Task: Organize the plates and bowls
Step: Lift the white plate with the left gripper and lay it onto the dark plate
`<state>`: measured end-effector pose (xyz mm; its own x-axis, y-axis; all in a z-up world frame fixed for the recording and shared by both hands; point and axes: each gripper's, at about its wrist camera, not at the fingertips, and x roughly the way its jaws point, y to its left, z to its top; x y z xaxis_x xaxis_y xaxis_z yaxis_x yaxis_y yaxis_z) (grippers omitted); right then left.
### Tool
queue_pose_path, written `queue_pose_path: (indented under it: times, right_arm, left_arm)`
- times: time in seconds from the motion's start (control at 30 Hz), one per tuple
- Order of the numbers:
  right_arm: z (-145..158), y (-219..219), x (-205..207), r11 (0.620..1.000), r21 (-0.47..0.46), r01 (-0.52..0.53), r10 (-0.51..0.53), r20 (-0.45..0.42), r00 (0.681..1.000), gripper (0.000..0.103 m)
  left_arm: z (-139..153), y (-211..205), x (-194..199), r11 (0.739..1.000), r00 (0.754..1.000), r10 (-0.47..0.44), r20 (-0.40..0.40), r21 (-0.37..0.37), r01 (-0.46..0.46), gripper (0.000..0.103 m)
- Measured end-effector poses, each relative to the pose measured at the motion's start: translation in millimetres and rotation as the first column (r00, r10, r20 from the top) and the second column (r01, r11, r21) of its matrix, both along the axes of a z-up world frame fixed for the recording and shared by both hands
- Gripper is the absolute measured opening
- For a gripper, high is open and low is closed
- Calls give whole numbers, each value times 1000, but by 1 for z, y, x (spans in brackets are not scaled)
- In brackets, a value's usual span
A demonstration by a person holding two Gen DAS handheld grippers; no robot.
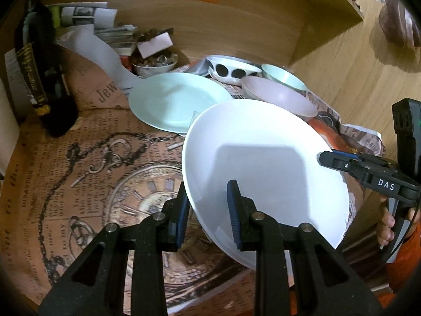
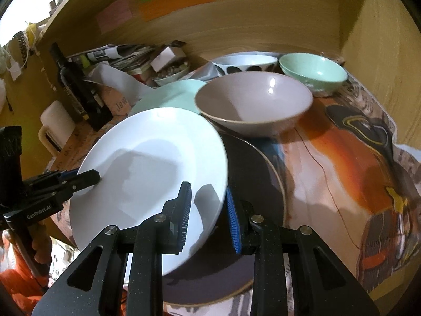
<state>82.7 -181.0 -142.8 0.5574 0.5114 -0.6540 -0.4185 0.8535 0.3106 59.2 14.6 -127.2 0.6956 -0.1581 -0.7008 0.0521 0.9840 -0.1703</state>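
Observation:
A white plate point(image 1: 263, 144) point(image 2: 147, 163) hangs tilted above the table, gripped by both grippers at opposite sides of its rim. My left gripper point(image 1: 208, 197) point(image 2: 92, 177) is shut on its left rim. My right gripper point(image 2: 208, 192) point(image 1: 325, 158) is shut on its right rim. Under the plate lies a dark plate point(image 2: 252, 173). Behind it are a mint plate point(image 1: 173, 100) point(image 2: 171, 94), a mauve bowl point(image 1: 279, 97) point(image 2: 252, 100), a green bowl point(image 1: 284, 75) point(image 2: 313, 73) and a white bowl with black dots point(image 1: 231, 68) point(image 2: 244, 63).
A dark bottle point(image 1: 44, 79) point(image 2: 79, 87) stands at the back left beside papers and a small bowl of bits point(image 1: 155, 64). Wooden panels close the back and the right side. A printed paper sheet point(image 1: 79, 171) covers the table.

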Motion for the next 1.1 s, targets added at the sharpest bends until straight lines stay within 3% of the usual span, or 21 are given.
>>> queue_pose_path:
  times: [1.1]
  right_arm:
    - [-18,-34,-5,998,13,58,-57,-49,997,24]
  left_arm:
    - [-19,-31,21,995,995,-88,-41,33,89,33]
